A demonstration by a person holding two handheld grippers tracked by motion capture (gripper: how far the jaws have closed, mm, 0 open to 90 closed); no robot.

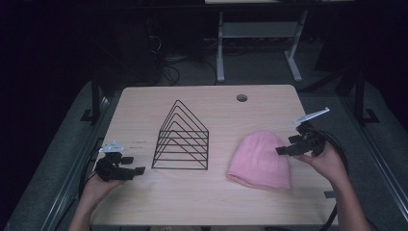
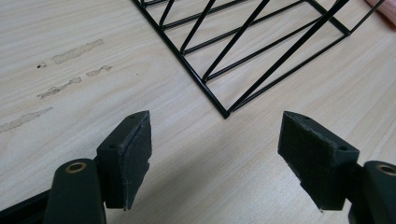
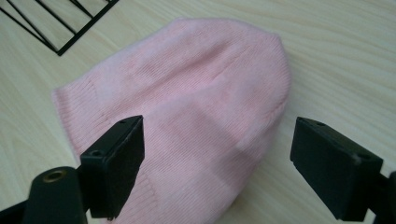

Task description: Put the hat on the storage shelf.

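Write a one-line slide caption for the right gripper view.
Open right gripper poised over a pink knit hat lying flat on the wooden table, a black wire rack beyond.

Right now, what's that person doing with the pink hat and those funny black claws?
A person sits at a wooden table holding a tool in each hand. The right tool hovers open just over the pink hat, which lies flat on the table, not yet picked up. The left tool, also open and holding nothing, waits beside a black wire rack standing left of the hat. It looks like the hat is about to be grabbed.
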